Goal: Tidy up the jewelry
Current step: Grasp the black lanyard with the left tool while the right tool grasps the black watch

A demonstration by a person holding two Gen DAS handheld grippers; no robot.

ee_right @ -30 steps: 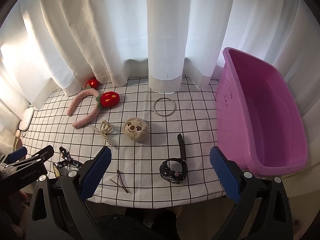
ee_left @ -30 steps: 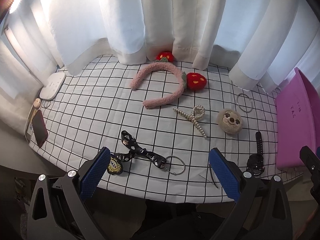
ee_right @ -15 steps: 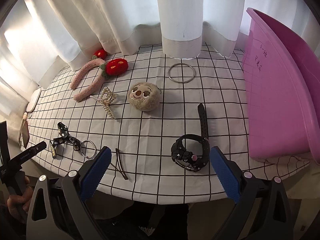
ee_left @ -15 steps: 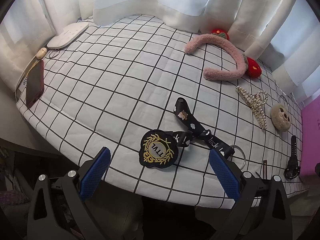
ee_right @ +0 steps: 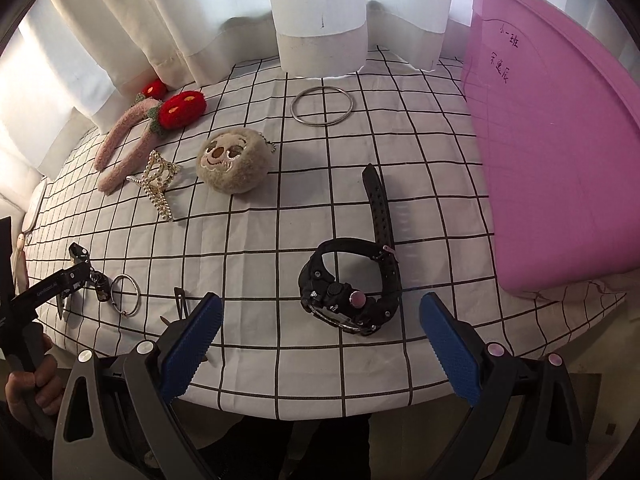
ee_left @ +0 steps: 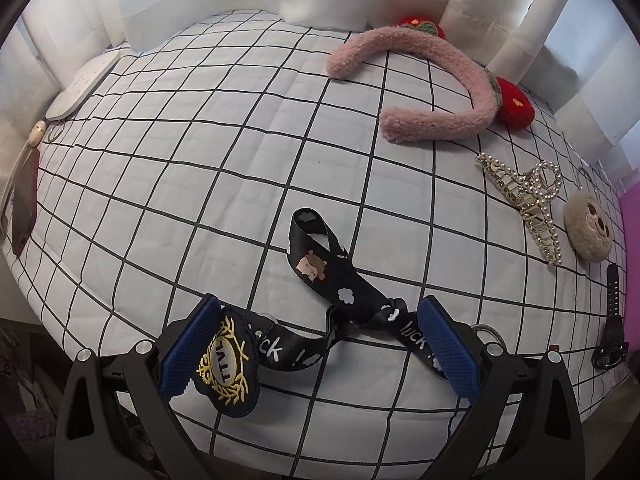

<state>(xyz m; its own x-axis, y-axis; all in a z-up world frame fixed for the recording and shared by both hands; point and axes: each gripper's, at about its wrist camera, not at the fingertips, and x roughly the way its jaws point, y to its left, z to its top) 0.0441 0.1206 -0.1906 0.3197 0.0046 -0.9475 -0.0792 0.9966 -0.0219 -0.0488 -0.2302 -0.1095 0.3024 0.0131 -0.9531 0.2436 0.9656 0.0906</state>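
My left gripper (ee_left: 320, 344) is open, its blue pads either side of a black lanyard strap (ee_left: 336, 280) with a black-and-gold badge (ee_left: 226, 364) by the left pad. My right gripper (ee_right: 320, 340) is open just short of a black wristwatch (ee_right: 352, 284). A pink furry headband with red strawberries (ee_left: 436, 84), a pearl hair claw (ee_left: 528, 204) and a beige plush face charm (ee_right: 234, 160) lie further out. A pink bin (ee_right: 560, 152) stands at the right of the right wrist view.
A silver bangle (ee_right: 322, 105) lies near the curtain. A key ring (ee_right: 126, 294) and a thin hairpin (ee_right: 180, 300) lie by the table's front edge. A white device (ee_left: 84, 84) and a dark phone (ee_left: 24, 204) sit at the left edge. White curtains back the table.
Both grippers have moved forward and down toward the table. The left one now straddles the lanyard; the right one has closed in on the watch. Both stay open.
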